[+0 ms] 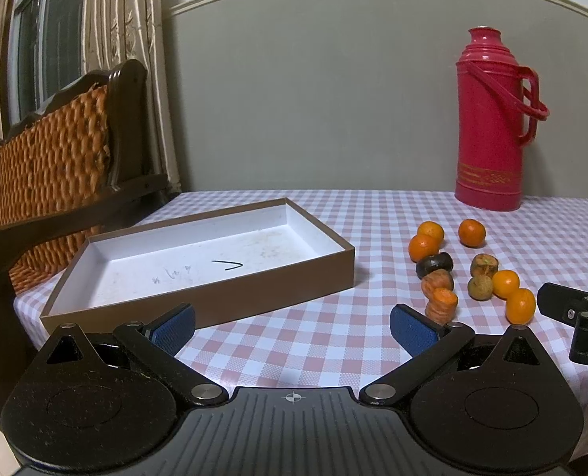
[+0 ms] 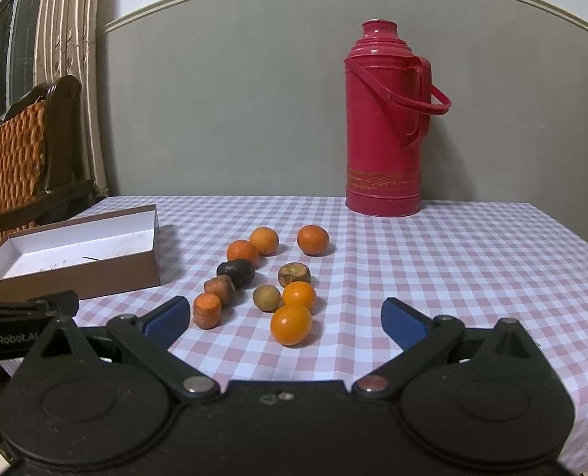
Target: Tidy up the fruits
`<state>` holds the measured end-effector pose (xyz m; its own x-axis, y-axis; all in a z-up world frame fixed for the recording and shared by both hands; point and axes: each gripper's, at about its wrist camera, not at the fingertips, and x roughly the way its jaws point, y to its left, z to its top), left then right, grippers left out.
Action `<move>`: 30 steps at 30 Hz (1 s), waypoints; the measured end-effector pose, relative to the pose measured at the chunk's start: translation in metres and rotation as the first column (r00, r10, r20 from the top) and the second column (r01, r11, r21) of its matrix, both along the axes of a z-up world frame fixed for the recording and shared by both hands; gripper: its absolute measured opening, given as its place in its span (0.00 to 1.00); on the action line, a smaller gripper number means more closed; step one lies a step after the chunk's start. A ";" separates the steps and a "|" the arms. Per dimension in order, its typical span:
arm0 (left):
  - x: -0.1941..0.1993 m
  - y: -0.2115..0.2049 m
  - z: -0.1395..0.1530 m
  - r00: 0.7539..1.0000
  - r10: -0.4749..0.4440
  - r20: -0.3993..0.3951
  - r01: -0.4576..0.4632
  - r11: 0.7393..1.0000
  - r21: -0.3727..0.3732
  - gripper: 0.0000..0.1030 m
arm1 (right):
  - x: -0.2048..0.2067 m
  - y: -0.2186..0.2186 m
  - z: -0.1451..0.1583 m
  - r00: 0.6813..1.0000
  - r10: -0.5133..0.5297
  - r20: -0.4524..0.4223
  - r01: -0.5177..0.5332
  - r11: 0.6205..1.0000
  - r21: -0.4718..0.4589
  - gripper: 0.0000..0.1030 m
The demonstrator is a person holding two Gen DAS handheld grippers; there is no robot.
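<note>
An empty brown box with a white inside [image 1: 198, 256] lies on the checked tablecloth at the left; its corner shows in the right wrist view [image 2: 95, 250]. Right of it sits a cluster of fruits: several small oranges [image 2: 292, 324], two carrot pieces [image 2: 207, 310], a dark shrivelled fruit [image 2: 236, 271] and two brownish ones [image 2: 267, 297]. The cluster shows in the left wrist view too [image 1: 472, 273]. My left gripper [image 1: 292, 323] is open and empty, near the box's front edge. My right gripper [image 2: 286, 319] is open and empty, with the nearest orange between its fingers.
A tall red thermos flask [image 2: 385, 127] stands at the back of the table by the grey wall. A wooden wicker-backed chair [image 1: 48, 166] is at the left beside the curtain. The table edge falls away at the right [image 2: 571, 246].
</note>
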<state>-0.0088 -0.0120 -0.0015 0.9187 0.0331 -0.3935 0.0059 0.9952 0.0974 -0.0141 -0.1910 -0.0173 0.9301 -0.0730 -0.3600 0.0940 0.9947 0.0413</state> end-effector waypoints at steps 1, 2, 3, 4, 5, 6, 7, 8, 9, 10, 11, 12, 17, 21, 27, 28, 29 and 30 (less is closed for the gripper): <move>0.000 0.000 0.000 1.000 0.000 0.000 0.000 1.000 0.001 1.00 | 0.001 -0.001 -0.001 1.000 0.001 0.000 -0.001 1.000 0.000 0.94; 0.000 0.000 0.000 1.000 0.000 -0.001 0.000 1.000 0.001 1.00 | 0.003 -0.004 0.000 1.000 0.002 -0.002 -0.002 1.000 0.003 0.94; 0.000 0.000 0.000 1.000 0.000 -0.001 0.000 1.000 0.001 1.00 | 0.003 -0.004 0.000 1.000 0.003 -0.002 -0.003 1.000 0.004 0.94; 0.000 0.000 0.000 1.000 0.000 0.000 0.000 1.000 0.002 1.00 | 0.003 -0.004 0.000 1.000 0.002 -0.003 -0.002 1.000 0.004 0.94; 0.000 0.000 0.000 1.000 -0.001 0.000 0.001 1.000 0.002 1.00 | 0.002 -0.003 0.000 1.000 0.001 -0.002 -0.001 1.000 0.002 0.94; -0.001 0.000 0.000 1.000 -0.003 0.000 0.003 1.000 0.003 1.00 | 0.002 -0.003 0.000 1.000 0.001 -0.002 -0.001 1.000 0.002 0.94; -0.001 -0.001 0.000 1.000 -0.004 0.001 0.004 1.000 0.004 1.00 | 0.002 -0.003 0.000 1.000 0.002 -0.001 -0.002 1.000 0.003 0.94; -0.001 -0.001 0.000 1.000 -0.004 0.000 0.004 1.000 0.004 1.00 | 0.002 -0.003 0.000 1.000 0.002 -0.001 -0.002 1.000 0.003 0.94; -0.001 -0.001 0.000 1.000 -0.004 0.000 0.004 1.000 0.004 1.00 | 0.002 -0.002 0.000 1.000 0.002 -0.001 -0.002 1.000 0.003 0.94; -0.001 -0.001 0.000 1.000 -0.003 0.000 0.003 1.000 0.003 1.00 | 0.002 -0.003 0.000 1.000 0.003 -0.002 -0.003 1.000 0.002 0.94; -0.001 -0.001 0.000 1.000 -0.003 0.000 0.003 1.000 0.004 1.00 | 0.002 -0.002 0.000 1.000 0.002 -0.002 -0.002 1.000 0.001 0.94; -0.001 -0.001 0.000 1.000 -0.003 0.000 0.003 1.000 0.004 1.00 | 0.002 -0.002 0.000 1.000 0.003 -0.003 -0.003 1.000 0.001 0.94; -0.001 -0.001 0.000 1.000 -0.004 0.000 0.004 1.000 0.004 1.00 | 0.002 -0.002 0.000 1.000 0.003 -0.003 -0.003 1.000 0.002 0.94; -0.001 -0.002 0.000 1.000 -0.005 0.000 0.005 1.000 0.005 1.00 | 0.002 -0.002 0.000 1.000 0.004 -0.002 -0.004 1.000 0.001 0.94; -0.001 -0.004 0.000 1.000 -0.007 0.001 0.007 1.000 0.008 1.00 | 0.002 -0.002 0.000 1.000 0.003 -0.003 -0.003 1.000 0.001 0.94; -0.001 -0.004 0.000 1.000 -0.007 0.001 0.007 1.000 0.008 1.00 | 0.002 -0.002 0.000 1.000 0.003 -0.003 -0.003 1.000 0.001 0.94; -0.001 -0.004 -0.001 1.000 -0.008 0.001 0.008 1.000 0.008 1.00 | 0.001 -0.002 0.000 1.000 0.004 -0.003 -0.004 1.000 0.000 0.94; -0.001 -0.004 -0.001 1.000 -0.009 0.001 0.009 1.000 0.009 1.00 | 0.001 -0.002 0.000 1.000 0.003 -0.002 -0.003 1.000 0.000 0.94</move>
